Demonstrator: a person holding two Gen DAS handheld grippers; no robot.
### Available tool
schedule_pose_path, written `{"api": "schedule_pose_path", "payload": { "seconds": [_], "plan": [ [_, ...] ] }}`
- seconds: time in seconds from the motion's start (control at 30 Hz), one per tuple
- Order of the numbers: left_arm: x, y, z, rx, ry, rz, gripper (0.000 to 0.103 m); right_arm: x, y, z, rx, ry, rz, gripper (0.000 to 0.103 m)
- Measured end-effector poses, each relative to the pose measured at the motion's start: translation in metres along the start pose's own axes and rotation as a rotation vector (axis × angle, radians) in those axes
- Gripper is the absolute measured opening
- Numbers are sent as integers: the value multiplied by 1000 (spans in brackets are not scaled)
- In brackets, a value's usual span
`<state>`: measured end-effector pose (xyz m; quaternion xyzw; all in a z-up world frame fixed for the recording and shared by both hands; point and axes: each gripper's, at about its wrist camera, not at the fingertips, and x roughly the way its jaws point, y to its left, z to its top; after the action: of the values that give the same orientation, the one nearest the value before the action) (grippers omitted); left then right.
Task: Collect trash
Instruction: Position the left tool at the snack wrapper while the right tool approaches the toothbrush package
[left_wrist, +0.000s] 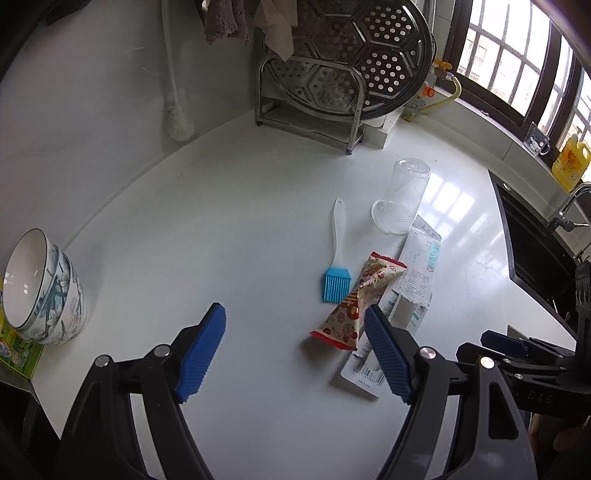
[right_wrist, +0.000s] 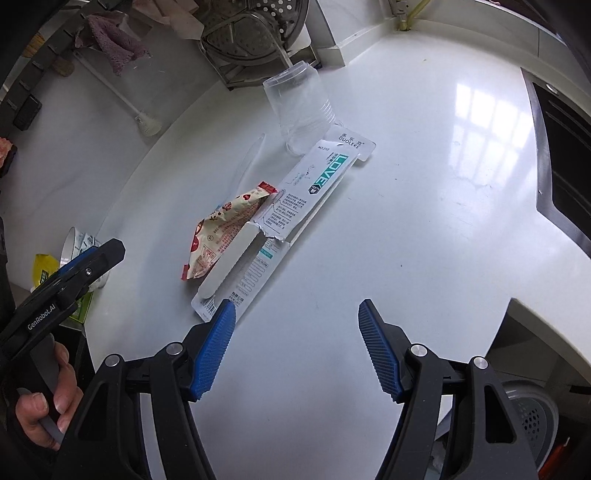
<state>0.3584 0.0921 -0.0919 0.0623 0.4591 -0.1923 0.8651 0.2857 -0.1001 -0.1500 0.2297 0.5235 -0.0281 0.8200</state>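
A red and cream snack wrapper (left_wrist: 354, 299) lies on the white counter (left_wrist: 221, 240), also in the right wrist view (right_wrist: 225, 229). Beside it lies a torn white toothbrush package (left_wrist: 417, 273), seen in the right wrist view (right_wrist: 291, 210). A clear plastic cup (left_wrist: 402, 195) lies tipped behind them (right_wrist: 299, 107). My left gripper (left_wrist: 295, 325) is open, just short of the wrapper, its right pad (left_wrist: 388, 358) over the package end. My right gripper (right_wrist: 295, 321) is open, its left pad (right_wrist: 214, 350) near the package's near end.
A blue silicone brush (left_wrist: 336, 266) lies left of the wrapper. Stacked bowls (left_wrist: 44, 291) stand at the left edge. A steamer tray on a rack (left_wrist: 351, 62) stands at the back. A dark sink (left_wrist: 535, 251) is at the right. A grey bin (right_wrist: 532, 417) sits below the counter.
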Motion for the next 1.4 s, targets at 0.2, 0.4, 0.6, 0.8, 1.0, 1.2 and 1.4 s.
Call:
{"api": "schedule_pose_path", "payload": {
  "seconds": [0.2,0.4,0.6,0.8,1.0,1.2,1.4],
  "plan": [
    [18,12,8,-5,-11,-20,76,22,12,7,14,19,-19,66],
    [31,17,11,8,4,-43,76,38,15,14,72,8,-22,66],
    [36,17,10,10,10,-51,77,50,21,18,64,7,-80,66],
    [39,10,6,22,23,-67,77,53,21,19,40,3,-130,66],
    [40,4,1,30,33,-84,77,50,12,18,53,7,-151,66],
    [39,7,3,16,26,-78,77,53,19,19,44,8,-128,66],
    [40,10,5,19,25,-69,77,65,36,24,-11,12,-203,66]
  ]
}}
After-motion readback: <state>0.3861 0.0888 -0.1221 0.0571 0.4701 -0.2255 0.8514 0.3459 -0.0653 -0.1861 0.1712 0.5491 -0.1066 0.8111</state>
